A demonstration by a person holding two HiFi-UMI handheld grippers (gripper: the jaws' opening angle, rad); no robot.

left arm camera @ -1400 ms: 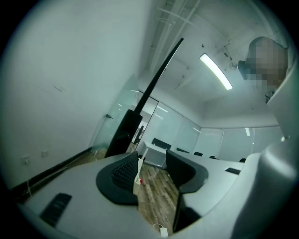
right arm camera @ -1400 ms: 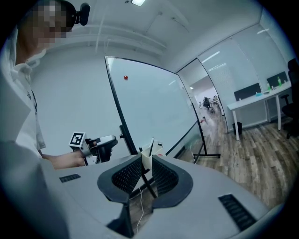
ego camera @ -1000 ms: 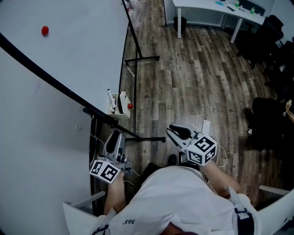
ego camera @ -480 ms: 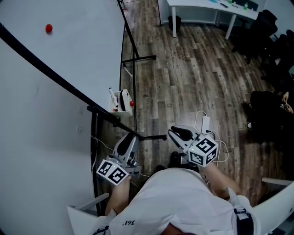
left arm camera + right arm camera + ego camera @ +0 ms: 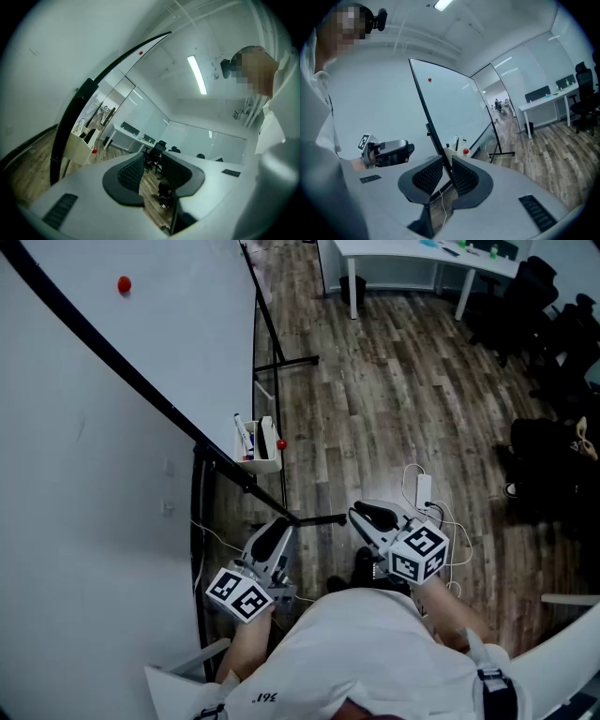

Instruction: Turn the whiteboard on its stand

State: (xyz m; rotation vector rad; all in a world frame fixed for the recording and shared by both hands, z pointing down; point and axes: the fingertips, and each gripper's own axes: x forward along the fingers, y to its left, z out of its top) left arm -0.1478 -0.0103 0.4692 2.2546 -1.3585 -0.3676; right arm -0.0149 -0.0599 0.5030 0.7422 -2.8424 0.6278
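The big whiteboard [image 5: 169, 324] fills the upper left of the head view, its black frame edge [image 5: 141, 385] running diagonally down to the stand. A red magnet [image 5: 124, 284] sticks on it, and a marker tray [image 5: 260, 444] hangs at its lower edge. My left gripper [image 5: 270, 538] hovers by the stand's foot. Its jaws have just been closing and stand open around nothing [image 5: 152, 168], with the frame [image 5: 70, 126] off to their left. My right gripper [image 5: 366, 514] is open. The frame edge [image 5: 426, 108] shows in line with its gap [image 5: 446, 171], and the pads stand wider than it.
The stand's black legs [image 5: 286, 360] spread over the wooden floor. A white charger with a cord [image 5: 422, 491] lies on the floor by my right gripper. A white desk [image 5: 412, 259] and dark office chairs [image 5: 553, 315] stand at the back right. A white wall [image 5: 75, 549] closes the left.
The whiteboard's edge now runs steeper, and the magnet and tray have shifted right in the head view. My left gripper has moved right and lower in the picture. My right gripper has drifted slightly right.
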